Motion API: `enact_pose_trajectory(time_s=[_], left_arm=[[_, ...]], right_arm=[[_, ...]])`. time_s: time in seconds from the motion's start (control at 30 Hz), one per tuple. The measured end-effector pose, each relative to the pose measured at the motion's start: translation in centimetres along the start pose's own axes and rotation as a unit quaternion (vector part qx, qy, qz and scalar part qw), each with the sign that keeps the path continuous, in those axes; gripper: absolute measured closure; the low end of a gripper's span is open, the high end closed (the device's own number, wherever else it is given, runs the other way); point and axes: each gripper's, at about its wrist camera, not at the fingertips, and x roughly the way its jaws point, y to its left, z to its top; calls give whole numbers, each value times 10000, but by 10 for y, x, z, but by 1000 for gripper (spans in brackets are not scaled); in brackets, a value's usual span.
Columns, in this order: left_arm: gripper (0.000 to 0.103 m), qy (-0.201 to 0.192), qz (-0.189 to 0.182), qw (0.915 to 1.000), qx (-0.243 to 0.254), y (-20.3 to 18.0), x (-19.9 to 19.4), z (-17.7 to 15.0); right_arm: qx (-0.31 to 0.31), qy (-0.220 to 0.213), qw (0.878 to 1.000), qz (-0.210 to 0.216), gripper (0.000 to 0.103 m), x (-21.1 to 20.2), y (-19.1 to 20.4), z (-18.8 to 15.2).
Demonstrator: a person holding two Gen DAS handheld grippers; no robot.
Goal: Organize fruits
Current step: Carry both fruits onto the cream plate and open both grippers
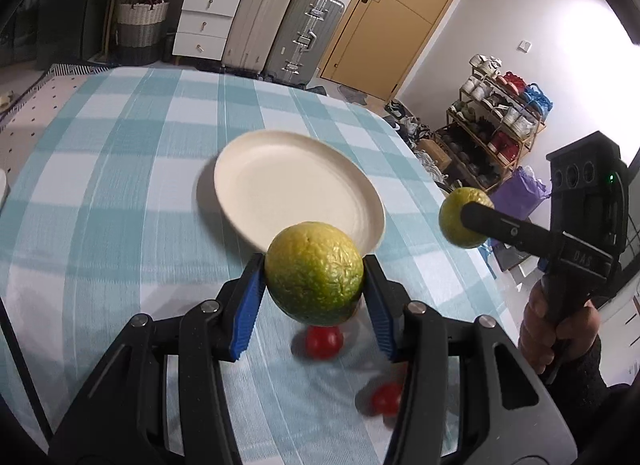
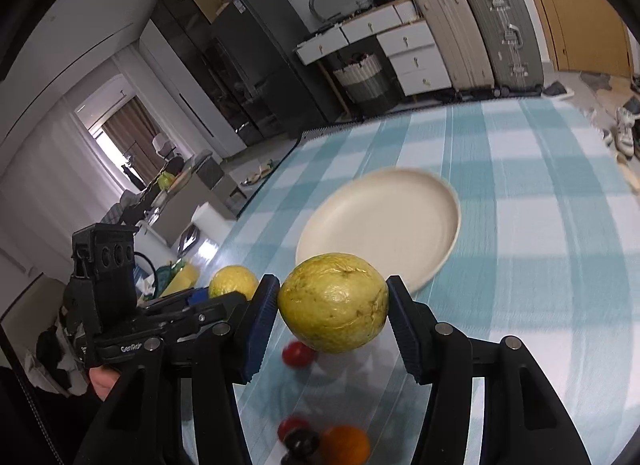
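Green-yellow citrus fruits are pinched off the worktop, one in the left hand-held gripper (image 1: pixel 314 289), one in the right hand-held gripper (image 2: pixel 334 315). Below them lie red tomatoes (image 1: pixel 324 341) and an orange (image 2: pixel 346 445). Ahead, the cream plate (image 1: pixel 256 181) holds nothing, so sorting seems barely begun.

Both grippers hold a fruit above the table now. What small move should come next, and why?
Probably carry both fruits forward over the white plate before lowering. The left gripper grips a green citrus fruit and the right gripper a yellow-green one, both lifted off the checked tablecloth, and the plate lies empty just ahead.
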Motion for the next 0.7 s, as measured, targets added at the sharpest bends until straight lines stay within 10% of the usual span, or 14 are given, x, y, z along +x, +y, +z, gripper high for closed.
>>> enact_pose_trajectory(time_s=[0.7], left_arm=[[58,302,126,9995,-25,7,93,116]], right_arm=[[-27,113,9999,-105,48,82,-43,85]])
